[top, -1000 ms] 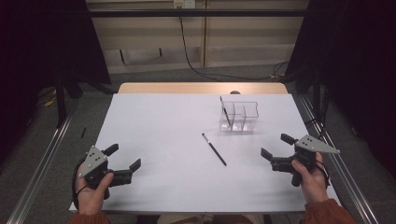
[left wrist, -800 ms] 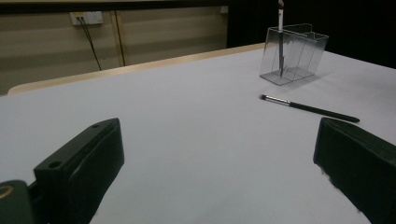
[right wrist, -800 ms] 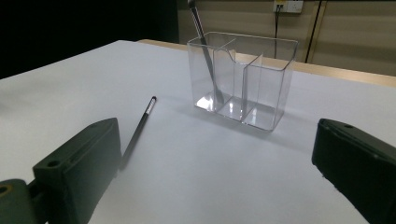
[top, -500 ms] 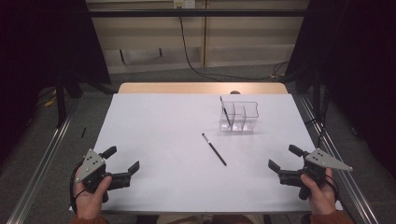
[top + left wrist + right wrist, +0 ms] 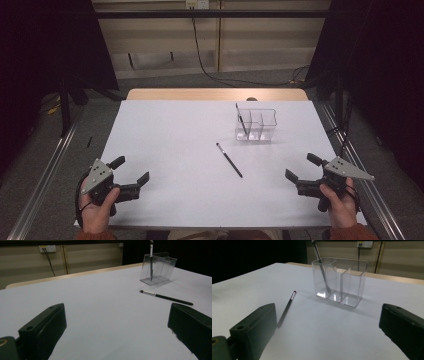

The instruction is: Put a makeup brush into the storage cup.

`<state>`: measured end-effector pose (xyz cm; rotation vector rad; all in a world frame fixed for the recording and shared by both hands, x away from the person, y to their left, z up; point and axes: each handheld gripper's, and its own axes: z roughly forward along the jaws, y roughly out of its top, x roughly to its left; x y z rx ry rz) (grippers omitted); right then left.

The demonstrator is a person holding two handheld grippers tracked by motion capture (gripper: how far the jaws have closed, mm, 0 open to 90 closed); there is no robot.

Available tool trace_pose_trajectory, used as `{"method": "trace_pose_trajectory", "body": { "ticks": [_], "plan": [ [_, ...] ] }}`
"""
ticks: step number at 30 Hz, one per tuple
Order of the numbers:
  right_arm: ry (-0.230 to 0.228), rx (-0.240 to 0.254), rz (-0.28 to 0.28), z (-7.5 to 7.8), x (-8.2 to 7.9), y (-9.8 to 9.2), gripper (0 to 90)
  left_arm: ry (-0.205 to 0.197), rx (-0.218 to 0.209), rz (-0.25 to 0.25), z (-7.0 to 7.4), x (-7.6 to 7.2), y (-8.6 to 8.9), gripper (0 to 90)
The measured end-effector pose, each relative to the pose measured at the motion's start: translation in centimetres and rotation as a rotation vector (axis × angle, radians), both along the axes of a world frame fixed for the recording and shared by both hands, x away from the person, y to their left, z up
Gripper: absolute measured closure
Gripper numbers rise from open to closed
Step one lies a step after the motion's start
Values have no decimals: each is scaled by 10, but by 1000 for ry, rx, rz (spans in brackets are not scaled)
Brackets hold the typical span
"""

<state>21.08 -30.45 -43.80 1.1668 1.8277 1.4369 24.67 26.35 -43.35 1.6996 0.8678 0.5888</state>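
A black brush [image 5: 229, 159] is seen lying flat on the white table [image 5: 165, 135], approx. midway btwn both grippers, well apart from each. The left hand-held gripper [image 5: 133, 174] is held wide open w/ nothing gripped, at the near left edge. The right hand-held gripper [image 5: 303, 168] is likewise spread wide & empty, near right. A clear organizer [image 5: 256, 124], w/ a second brush [image 5: 242, 121] leaned inside, is found just beyond the loose brush

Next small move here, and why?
Probably reach the right gripper, jaws open, toward the thin black brush lying flat on the white table. One brush already stands in the clear plastic divided holder; both grippers sit idle near the front edge.
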Motion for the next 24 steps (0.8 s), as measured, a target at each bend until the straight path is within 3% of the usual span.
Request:
{"method": "trace_pose_trajectory", "body": {
  "ticks": [17,24],
  "plan": [
    [1,-58,113,8,35,29,23,-7,11,6,1,0,-1,21],
    [-10,-52,150,13,50,43,24,-7,6,-9,1,-1,-1,23]
  ]
}}
